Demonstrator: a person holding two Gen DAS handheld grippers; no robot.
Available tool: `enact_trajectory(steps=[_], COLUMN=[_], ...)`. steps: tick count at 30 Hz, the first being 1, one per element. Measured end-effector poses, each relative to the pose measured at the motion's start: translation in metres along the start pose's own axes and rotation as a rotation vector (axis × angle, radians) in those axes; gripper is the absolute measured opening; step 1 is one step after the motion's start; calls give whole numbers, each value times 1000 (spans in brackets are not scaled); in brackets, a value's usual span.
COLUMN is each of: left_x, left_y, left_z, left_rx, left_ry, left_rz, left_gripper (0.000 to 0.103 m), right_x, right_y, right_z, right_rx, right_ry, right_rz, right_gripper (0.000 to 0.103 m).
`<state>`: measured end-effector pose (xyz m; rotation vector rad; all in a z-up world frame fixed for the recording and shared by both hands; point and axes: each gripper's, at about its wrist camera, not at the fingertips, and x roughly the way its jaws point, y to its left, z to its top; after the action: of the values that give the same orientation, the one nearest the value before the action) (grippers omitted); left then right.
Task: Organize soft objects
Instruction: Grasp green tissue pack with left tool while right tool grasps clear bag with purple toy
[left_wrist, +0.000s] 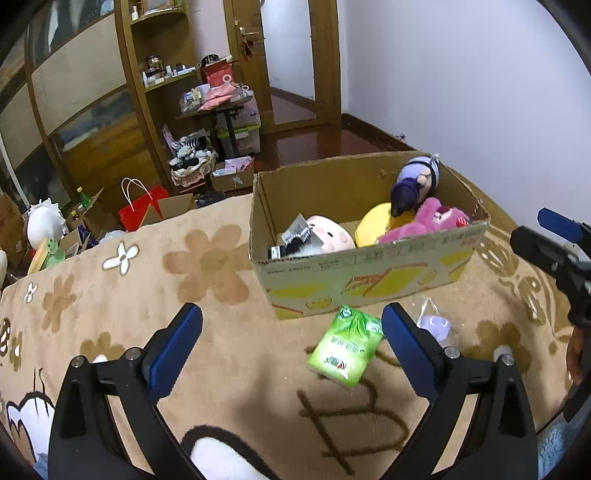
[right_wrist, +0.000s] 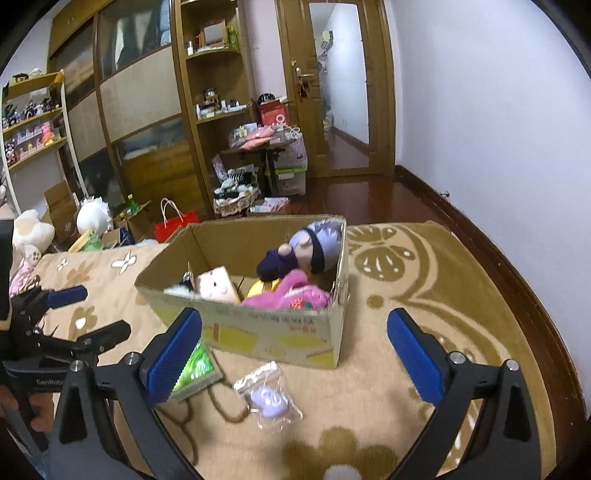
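Behind left tongs (right_wrist: 68, 317), toy shelves (right_wrist: 31, 125)

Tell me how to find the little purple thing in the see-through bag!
Find the big cardboard box on the flowery blanket. On the blanket just in front of it lie two things: a flat green tissue pack and the clear plastic bag. Only the bag is see-through, with a small round lilac lump inside.

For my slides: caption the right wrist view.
Open right gripper above a bagged purple toy, before a cardboard box of plush toys.
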<state>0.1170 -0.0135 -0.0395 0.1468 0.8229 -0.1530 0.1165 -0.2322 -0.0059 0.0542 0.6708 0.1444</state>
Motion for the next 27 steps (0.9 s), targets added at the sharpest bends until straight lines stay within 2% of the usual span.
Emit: enact_trajectory(steps=[12, 27], left_x=[33, 73], left_y=[-13, -37], left_z=[-11, -22], left_rx=[55, 144], left_ry=[141, 256], left_rz=[-63, -69], left_gripper=[97, 97], right_x=[22, 63], right_y=[18, 12], right_z=[-23, -43], right_rx=[-15, 24], right_ry=[105, 204], right_rz=[25, 25], right_gripper=[103, 103])
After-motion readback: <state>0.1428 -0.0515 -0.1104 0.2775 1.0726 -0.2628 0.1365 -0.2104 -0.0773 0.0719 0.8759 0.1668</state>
